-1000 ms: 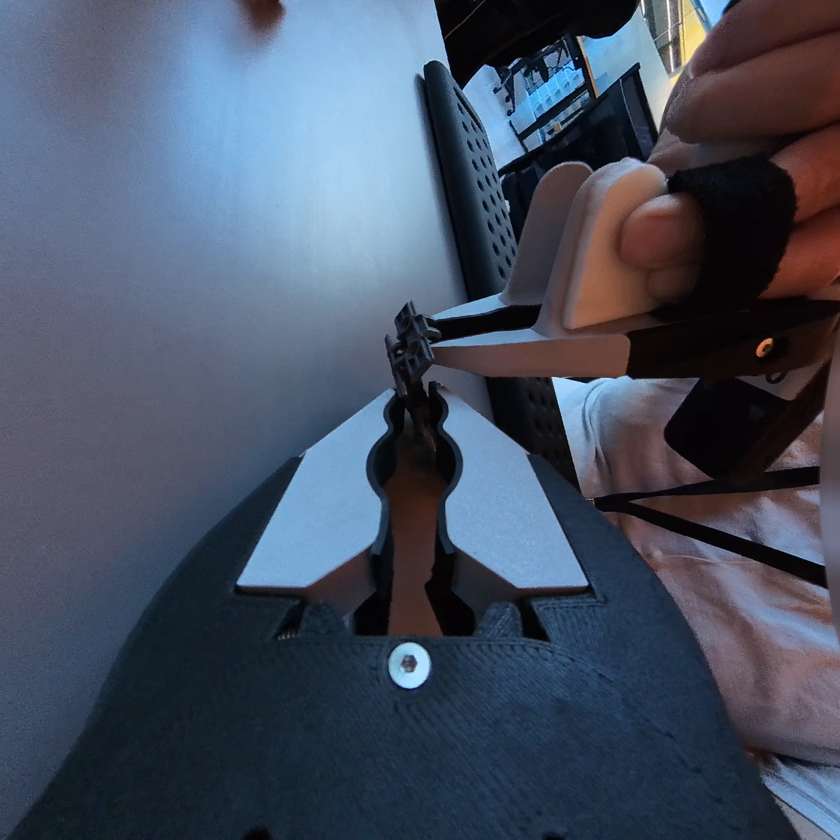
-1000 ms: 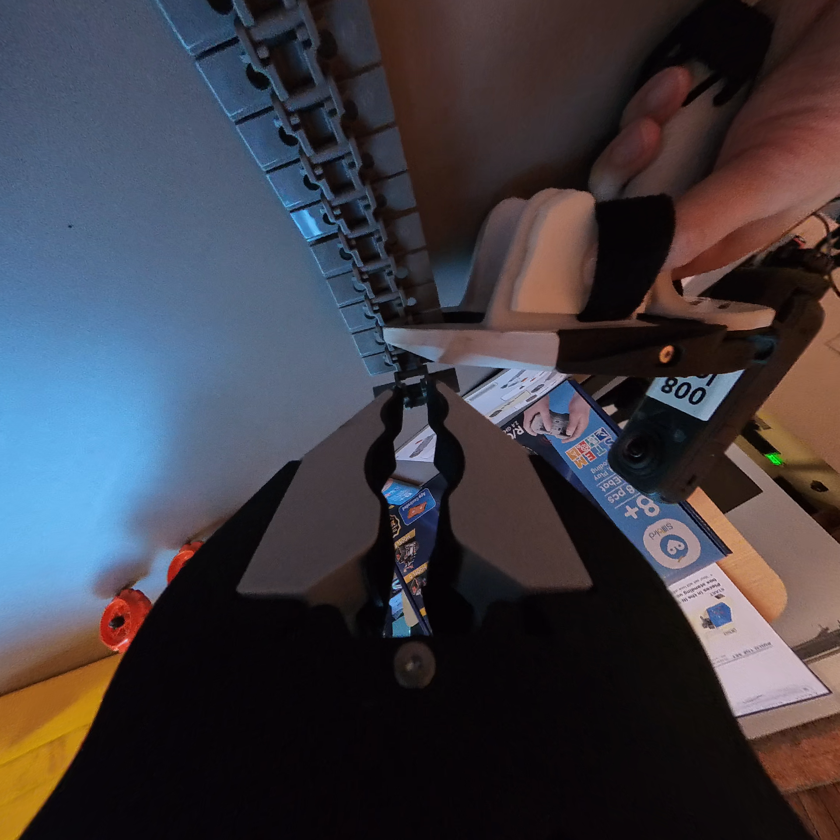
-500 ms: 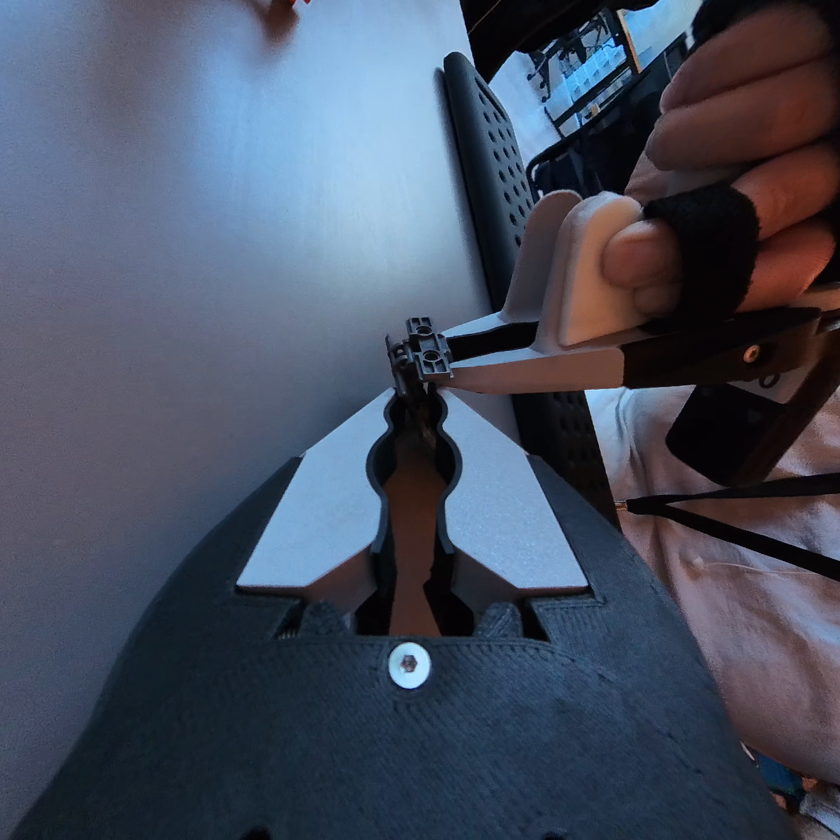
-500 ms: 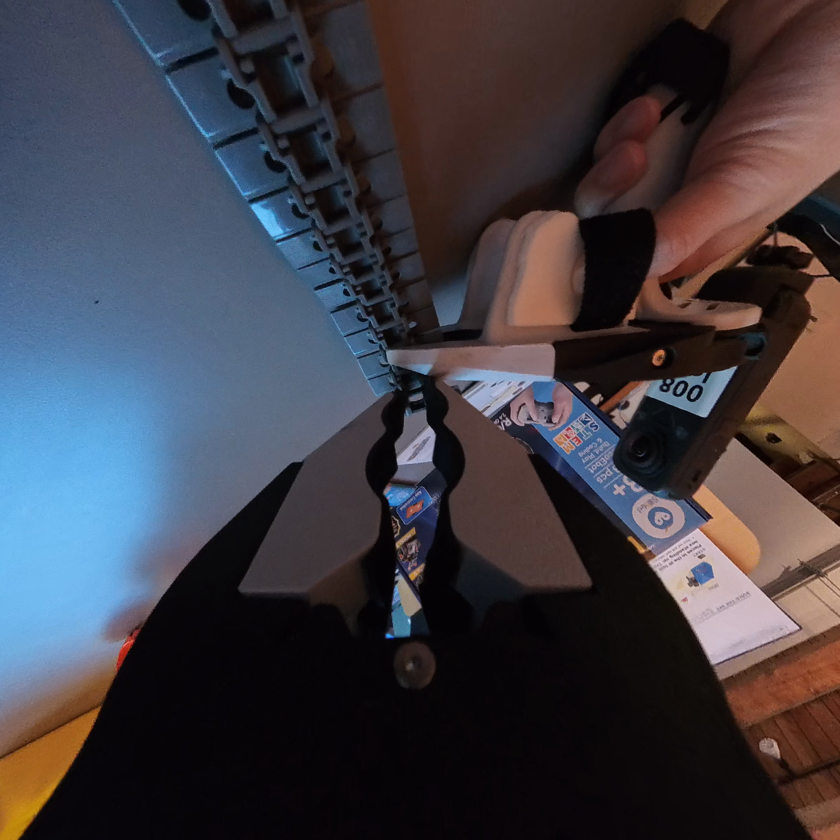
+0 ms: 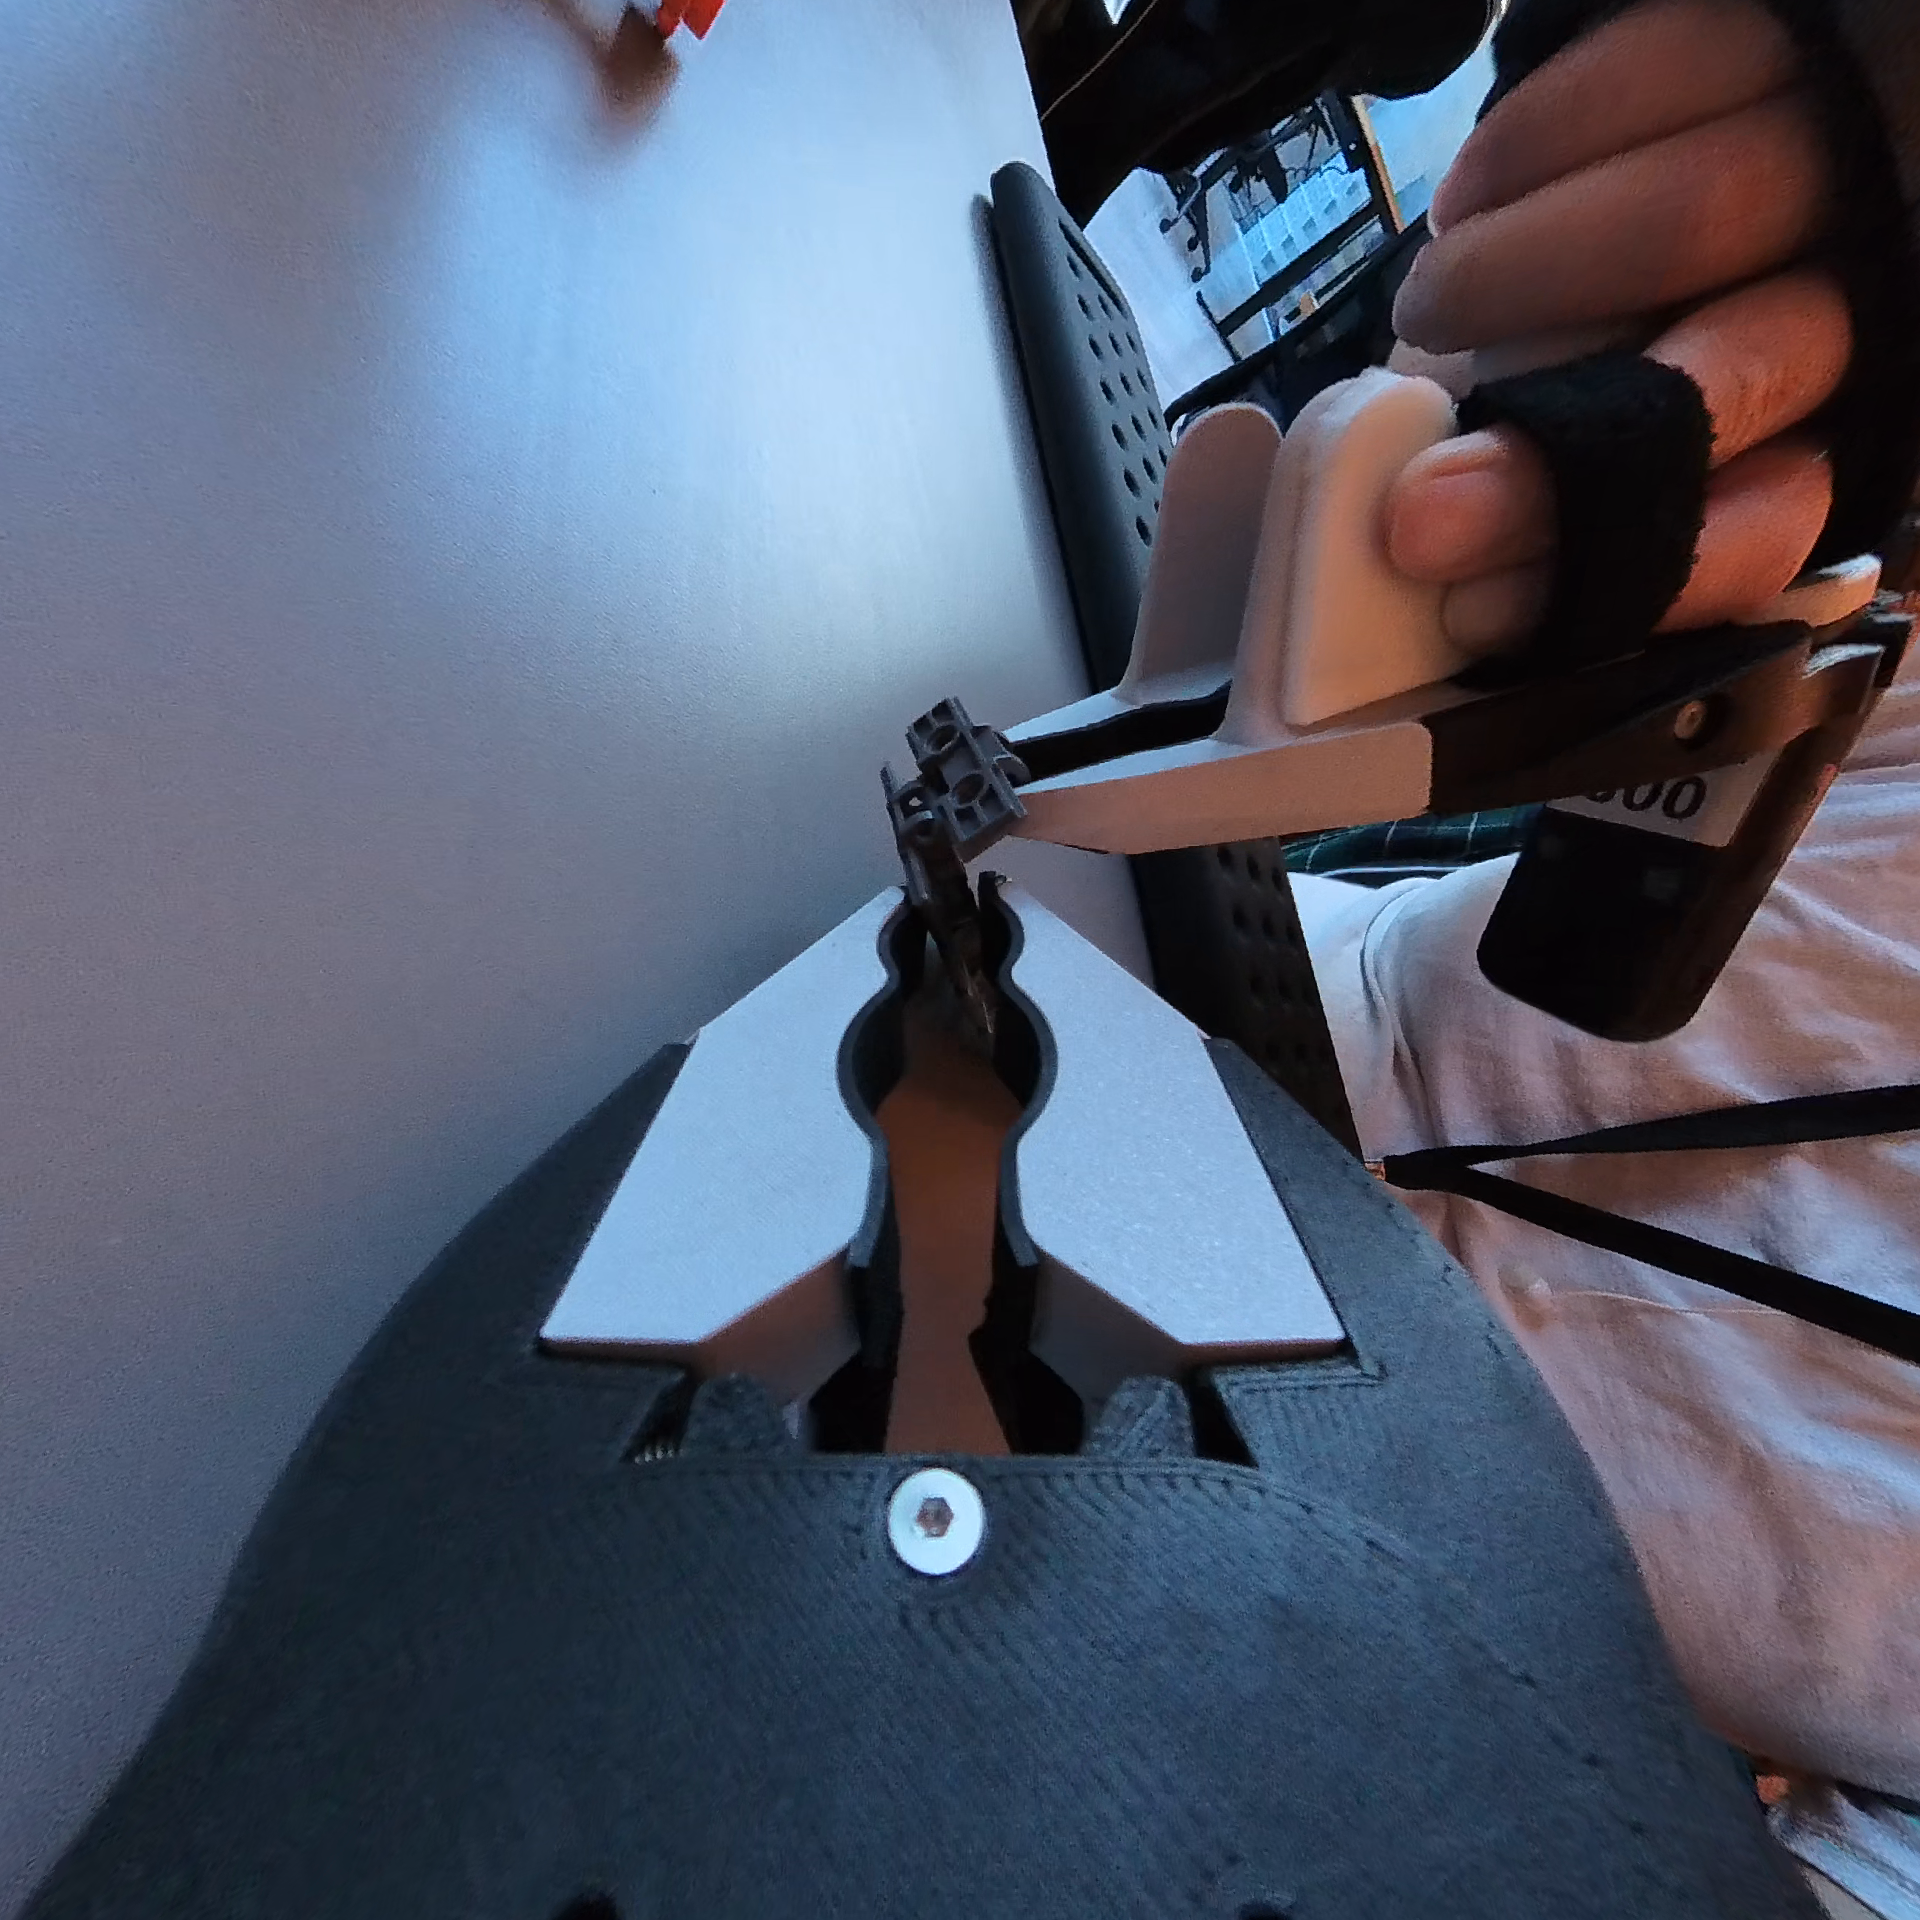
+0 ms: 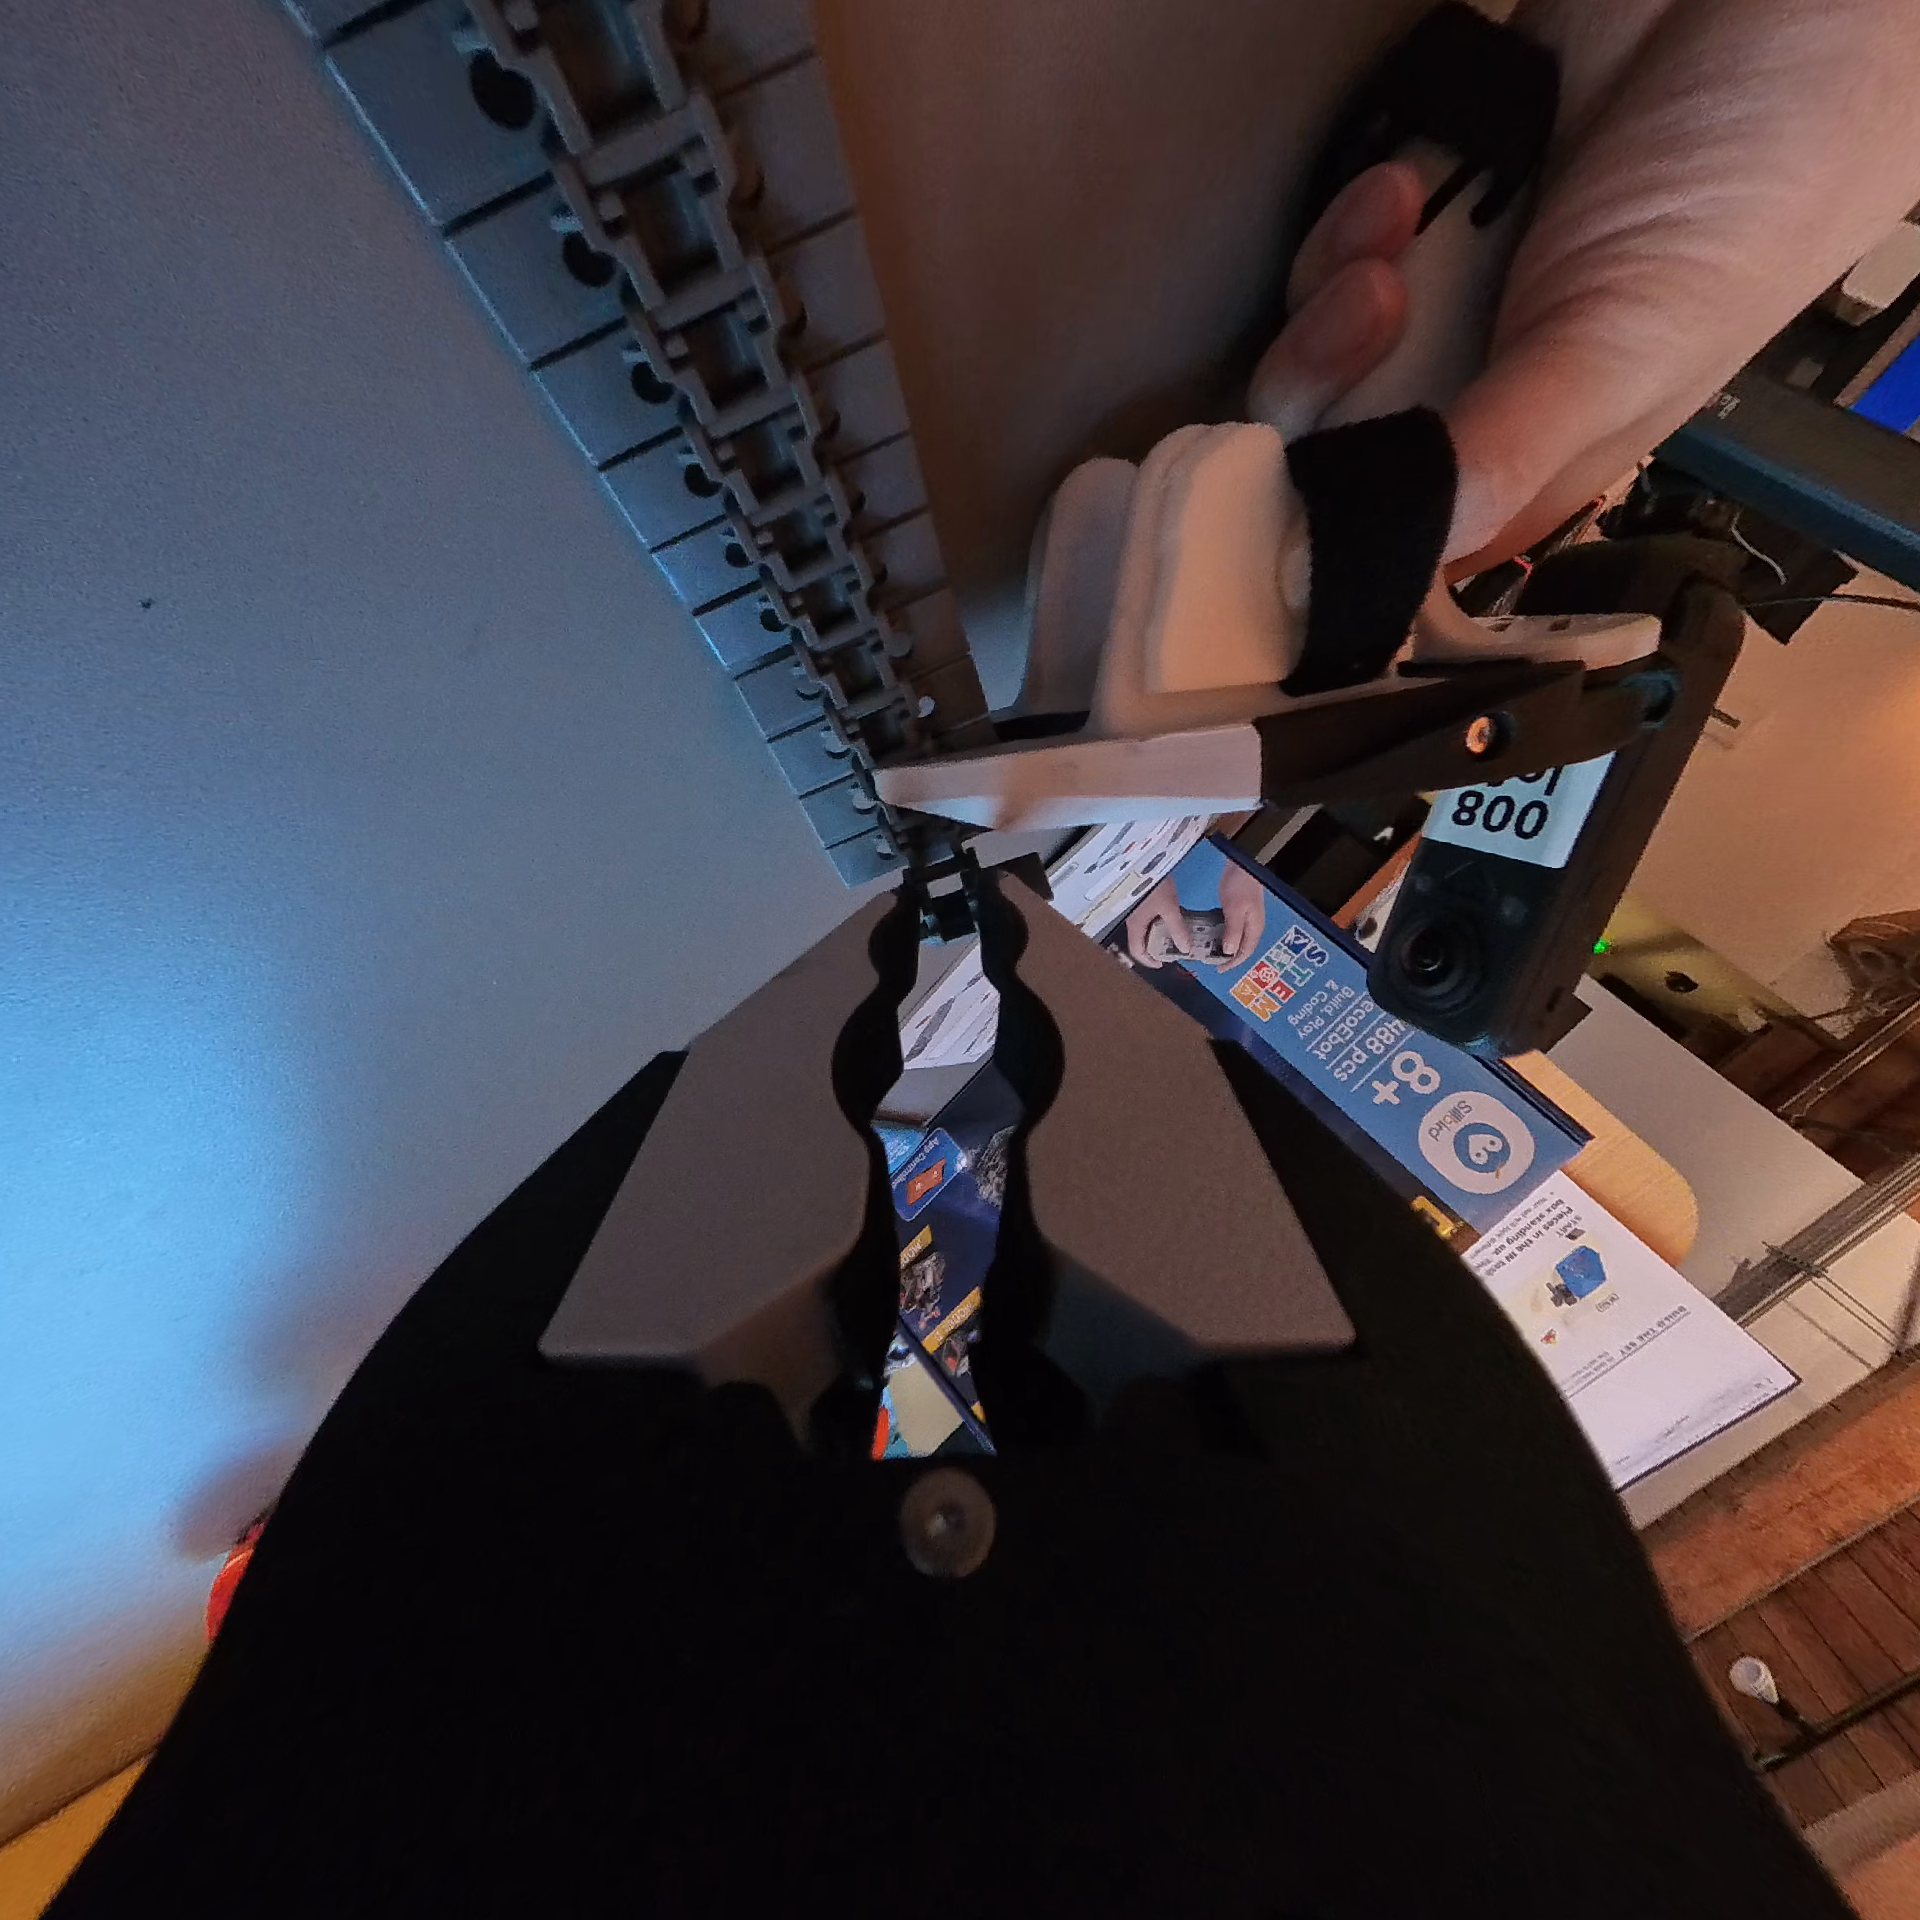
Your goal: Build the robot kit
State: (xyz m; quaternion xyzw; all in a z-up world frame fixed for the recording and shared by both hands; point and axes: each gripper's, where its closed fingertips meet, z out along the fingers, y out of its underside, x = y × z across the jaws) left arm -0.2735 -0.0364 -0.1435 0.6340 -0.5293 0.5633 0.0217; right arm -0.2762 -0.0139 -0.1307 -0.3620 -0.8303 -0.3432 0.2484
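Holding the track: we see the left gripper (image 5: pixel 951 920) with its jaws pressed nearly together on the end of a track (image 6: pixel 665 343) of grey linked segments.
Track: in the right wrist view it runs from the upper left corner down to the middle, where both grippers meet. In the left wrist view we see it end-on, as a dark strip between the left fingertips.
Right gripper (image 6: pixel 943 906): its jaws pinch a small dark link (image 5: pixel 961 779) by its tips, with only a narrow gap between the fingers behind it.
Link: it sits right at the end of the track, touching it. We cannot tell whether the two are joined.
Grippers: they meet almost at right angles, tip to tip.
Hands: one hand (image 5: pixel 1662 364) grips the right gripper, another hand (image 6: pixel 1683 208) the left, each with a finger under a black strap.
Surface: a pale sheet (image 5: pixel 416 520) lies behind the track, on a wooden table (image 6: pixel 1091 260).
Surroundings: a blue box (image 6: pixel 1351 1039) and a printed leaflet (image 6: pixel 1621 1340) lie beyond the right gripper, a black perforated chair (image 5: pixel 1091 364) stands at the sheet's edge, and a blurred orange piece (image 5: pixel 681 12) lies at the far end.
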